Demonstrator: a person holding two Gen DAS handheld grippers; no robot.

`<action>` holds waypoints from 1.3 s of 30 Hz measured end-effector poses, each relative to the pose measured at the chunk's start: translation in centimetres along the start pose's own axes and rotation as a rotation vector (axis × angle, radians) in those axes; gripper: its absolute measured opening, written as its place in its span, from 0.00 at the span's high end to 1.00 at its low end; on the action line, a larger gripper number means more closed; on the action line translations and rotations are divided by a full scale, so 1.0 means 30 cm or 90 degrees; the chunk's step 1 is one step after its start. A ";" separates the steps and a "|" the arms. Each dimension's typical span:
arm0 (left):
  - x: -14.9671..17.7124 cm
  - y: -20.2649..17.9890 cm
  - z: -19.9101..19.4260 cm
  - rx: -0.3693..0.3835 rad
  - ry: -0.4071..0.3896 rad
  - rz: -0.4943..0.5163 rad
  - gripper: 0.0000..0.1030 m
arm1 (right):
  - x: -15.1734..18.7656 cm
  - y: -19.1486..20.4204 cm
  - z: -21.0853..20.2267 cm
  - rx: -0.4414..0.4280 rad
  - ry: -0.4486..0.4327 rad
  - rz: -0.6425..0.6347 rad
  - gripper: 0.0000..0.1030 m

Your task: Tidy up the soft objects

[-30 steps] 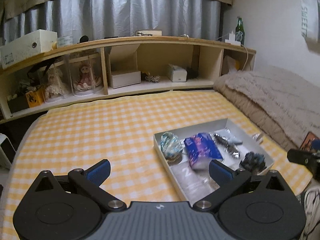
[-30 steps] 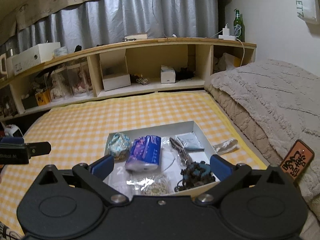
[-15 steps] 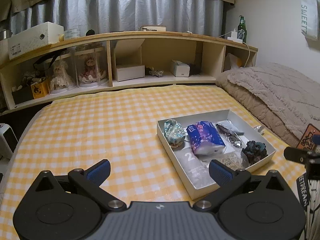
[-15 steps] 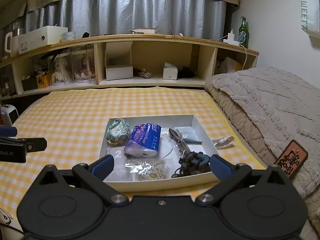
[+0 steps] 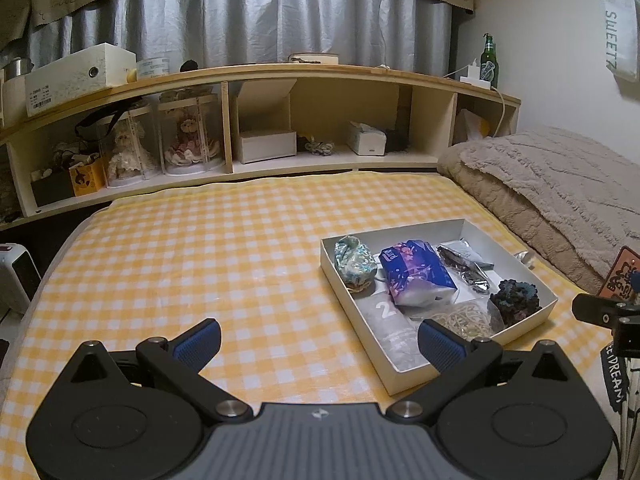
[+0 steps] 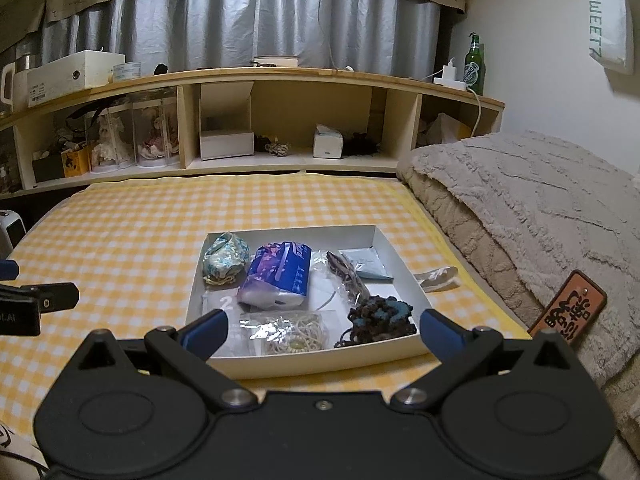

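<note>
You have pulled both views back, white tray (image 6: 404, 258) now sitting lower, nearer fingers. You are holding right hand-held gripper (image 6: 322, 332) wide, empty, tray straight ahead with blue tissue pack (image 6: 280, 278) and floral pouch (image 6: 224, 258) inside. Left hand-held gripper (image 5: 320, 340) also gaping wide, empty, tray (image 5: 532, 280) ahead-right on checked bed (image 5: 200, 264).

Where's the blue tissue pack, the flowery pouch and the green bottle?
blue tissue pack (image 6: 280, 276): right wrist view, middle of its printed wrapper.
flowery pouch (image 6: 225, 258): right wrist view, its rounded fabric body.
green bottle (image 6: 474, 67): right wrist view, its label, on the shelf top.
</note>
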State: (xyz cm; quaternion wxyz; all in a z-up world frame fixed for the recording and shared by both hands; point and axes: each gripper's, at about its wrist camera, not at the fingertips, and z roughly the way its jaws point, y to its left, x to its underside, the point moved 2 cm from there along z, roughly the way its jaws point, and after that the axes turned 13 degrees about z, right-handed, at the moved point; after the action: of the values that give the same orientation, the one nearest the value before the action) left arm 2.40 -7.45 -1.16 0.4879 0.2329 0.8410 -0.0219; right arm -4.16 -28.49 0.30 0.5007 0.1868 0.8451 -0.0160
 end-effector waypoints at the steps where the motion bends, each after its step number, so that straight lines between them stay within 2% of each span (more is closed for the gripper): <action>1: 0.000 0.000 0.000 0.001 0.000 -0.001 0.00 | 0.001 0.000 0.000 0.000 0.000 0.000 0.00; 39: 0.005 0.000 -0.013 -0.006 -0.006 0.000 0.00 | 0.003 -0.005 0.001 0.001 0.001 0.004 0.00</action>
State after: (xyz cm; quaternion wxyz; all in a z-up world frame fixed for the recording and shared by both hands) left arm 2.01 -7.29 -1.09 0.4929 0.2305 0.8388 -0.0194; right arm -4.23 -28.61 0.18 0.4999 0.1898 0.8449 -0.0150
